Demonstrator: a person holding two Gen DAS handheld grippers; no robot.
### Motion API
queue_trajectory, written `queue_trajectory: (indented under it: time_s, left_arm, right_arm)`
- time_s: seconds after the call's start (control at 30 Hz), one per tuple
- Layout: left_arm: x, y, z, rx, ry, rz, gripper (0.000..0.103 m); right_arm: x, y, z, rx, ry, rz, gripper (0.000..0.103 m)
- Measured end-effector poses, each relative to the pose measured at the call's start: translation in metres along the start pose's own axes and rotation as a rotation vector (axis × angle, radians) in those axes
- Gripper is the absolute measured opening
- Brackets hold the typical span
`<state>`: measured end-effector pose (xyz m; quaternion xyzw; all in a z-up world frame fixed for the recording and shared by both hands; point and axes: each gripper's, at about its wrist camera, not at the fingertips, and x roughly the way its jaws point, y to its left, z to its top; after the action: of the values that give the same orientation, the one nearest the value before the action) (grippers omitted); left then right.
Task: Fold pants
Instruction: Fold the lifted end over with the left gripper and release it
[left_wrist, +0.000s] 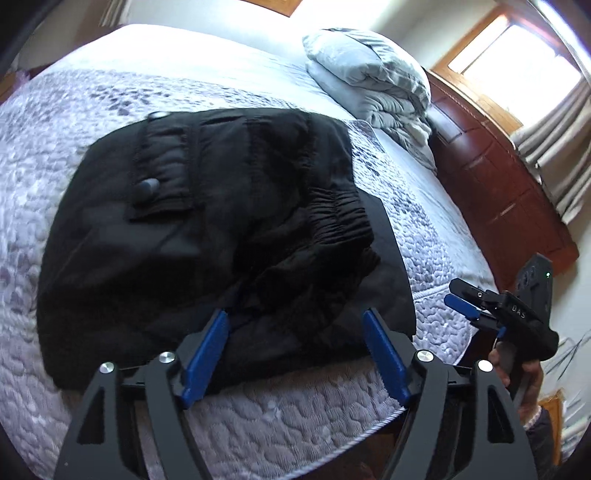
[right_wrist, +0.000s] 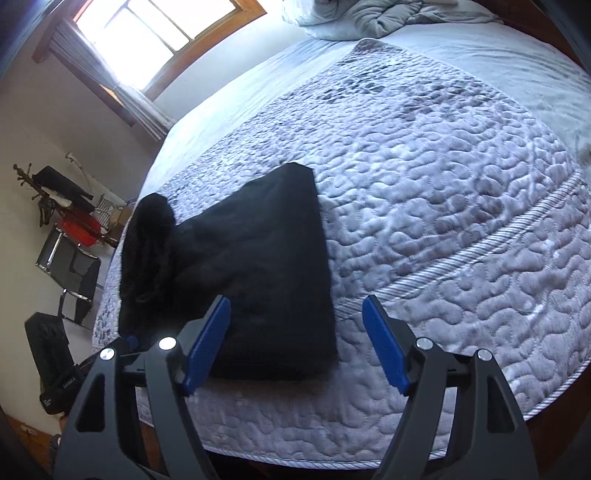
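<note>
Black pants (left_wrist: 203, 229) lie folded in a compact pile on the quilted bed cover (left_wrist: 74, 122), near the bed's front edge. My left gripper (left_wrist: 295, 325) hangs open over the pile's near edge, and its blue pads do not press the cloth. At the right, past the pile's corner, a hand holds my right gripper (left_wrist: 453, 292) over the bed's edge. In the right wrist view the pants (right_wrist: 266, 266) show a raised roll of cloth at their left. My right gripper (right_wrist: 295, 306) is open above the pile's near right corner and grips nothing.
A bundled grey duvet (left_wrist: 369, 74) sits at the head of the bed by a dark wooden headboard (left_wrist: 498, 177). Left of the bed stand a metal chair (right_wrist: 74, 266) and a black bag (right_wrist: 48, 347) under a bright window (right_wrist: 147, 37).
</note>
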<state>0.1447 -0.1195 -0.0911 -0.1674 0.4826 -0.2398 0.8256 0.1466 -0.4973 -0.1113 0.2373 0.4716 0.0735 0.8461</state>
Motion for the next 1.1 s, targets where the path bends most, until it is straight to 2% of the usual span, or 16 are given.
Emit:
queue_trajectory:
  time_s: [0.1,0.17,0.3,0.4,0.47,0.63,0.9,1.1]
  left_arm:
    - [-0.018,0.022,-0.007,-0.083,-0.033,-0.029,0.076]
    - [-0.029,0.034,-0.011,-0.118,-0.064,0.022,0.078]
    - [-0.039,0.057,-0.016,-0.178,-0.092,0.057,0.078]
    - [-0.042,0.068,-0.017,-0.174,-0.105,0.1,0.079]
    - [-0.041,0.071,-0.017,-0.167,-0.1,0.126,0.084]
    - [-0.04,0.081,-0.024,-0.144,-0.071,0.152,0.085]
    - [-0.051,0.087,-0.032,-0.147,-0.072,0.156,0.085]
    - [-0.057,0.103,-0.033,-0.217,-0.07,0.187,0.087]
  right_arm:
    - [0.005,0.017,0.002,-0.02,0.013,0.034,0.08]
    - [0.011,0.03,0.003,-0.025,0.034,0.08,0.082]
    - [0.026,0.055,0.006,-0.034,0.076,0.153,0.087]
    - [0.04,0.073,0.007,-0.044,0.114,0.19,0.089]
    - [0.05,0.08,0.007,-0.034,0.138,0.222,0.09]
    - [0.079,0.085,0.011,0.075,0.213,0.327,0.09]
    - [0.107,0.097,0.015,0.1,0.273,0.375,0.091]
    - [0.122,0.108,0.02,0.09,0.295,0.364,0.092]
